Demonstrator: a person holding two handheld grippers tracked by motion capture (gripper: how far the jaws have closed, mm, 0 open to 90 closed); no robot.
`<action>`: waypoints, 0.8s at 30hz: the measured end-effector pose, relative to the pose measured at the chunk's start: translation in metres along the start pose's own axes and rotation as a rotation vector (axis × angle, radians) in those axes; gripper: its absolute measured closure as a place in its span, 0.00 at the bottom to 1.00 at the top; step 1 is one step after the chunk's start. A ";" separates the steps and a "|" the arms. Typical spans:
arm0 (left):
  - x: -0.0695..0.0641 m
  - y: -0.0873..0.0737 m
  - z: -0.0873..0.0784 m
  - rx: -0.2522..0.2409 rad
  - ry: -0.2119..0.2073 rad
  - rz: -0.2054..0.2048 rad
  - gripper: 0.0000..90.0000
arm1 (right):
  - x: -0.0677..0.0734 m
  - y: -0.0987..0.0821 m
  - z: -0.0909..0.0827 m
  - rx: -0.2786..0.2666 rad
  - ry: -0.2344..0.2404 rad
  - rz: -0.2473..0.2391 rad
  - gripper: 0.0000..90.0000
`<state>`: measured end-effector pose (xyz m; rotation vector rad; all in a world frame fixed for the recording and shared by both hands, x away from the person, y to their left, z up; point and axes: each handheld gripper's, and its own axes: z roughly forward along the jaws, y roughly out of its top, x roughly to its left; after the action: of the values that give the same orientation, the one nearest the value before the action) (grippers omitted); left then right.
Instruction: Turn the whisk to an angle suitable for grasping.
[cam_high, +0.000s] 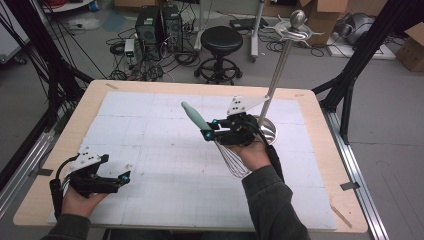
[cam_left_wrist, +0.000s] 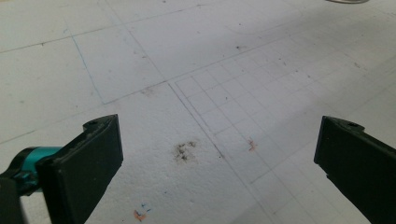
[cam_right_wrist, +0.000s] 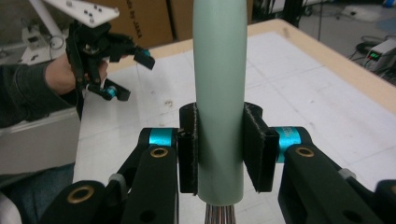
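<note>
- Resting low at the near left, left gripper (cam_high: 125, 176) stood open and empty over the white mat (cam_high: 150, 165).
- Clamped on the whisk (cam_high: 220, 142) by its pale green handle, right gripper (cam_right_wrist: 219, 154) held it mid-table, wires down.
- Risked knocking the nearby hanging stand (cam_high: 280, 70).
- Hid the wires partly behind the hand.

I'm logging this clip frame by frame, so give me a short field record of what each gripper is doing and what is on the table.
right gripper: shut on the whisk by its pale green handle, held above the table
left gripper: open, nothing between its jaws, low over the white mat
stand: upright metal pole with hooks on a round base, right rear of mat
</note>
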<state>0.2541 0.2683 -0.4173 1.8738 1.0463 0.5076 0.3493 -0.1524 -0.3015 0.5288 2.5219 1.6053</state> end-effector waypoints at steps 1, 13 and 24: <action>0.000 0.000 0.000 0.000 0.000 0.002 0.02 | -0.002 0.000 -0.005 -0.010 -0.008 -0.001 0.77; 0.000 0.000 0.000 0.000 -0.001 0.003 0.02 | -0.014 -0.001 -0.036 -0.080 -0.070 0.014 0.77; 0.001 -0.001 -0.001 0.000 -0.004 0.001 0.02 | -0.023 -0.001 -0.055 -0.130 -0.099 0.026 0.77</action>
<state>0.2540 0.2695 -0.4176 1.8745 1.0425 0.5046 0.3556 -0.2076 -0.2808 0.6125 2.3305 1.6928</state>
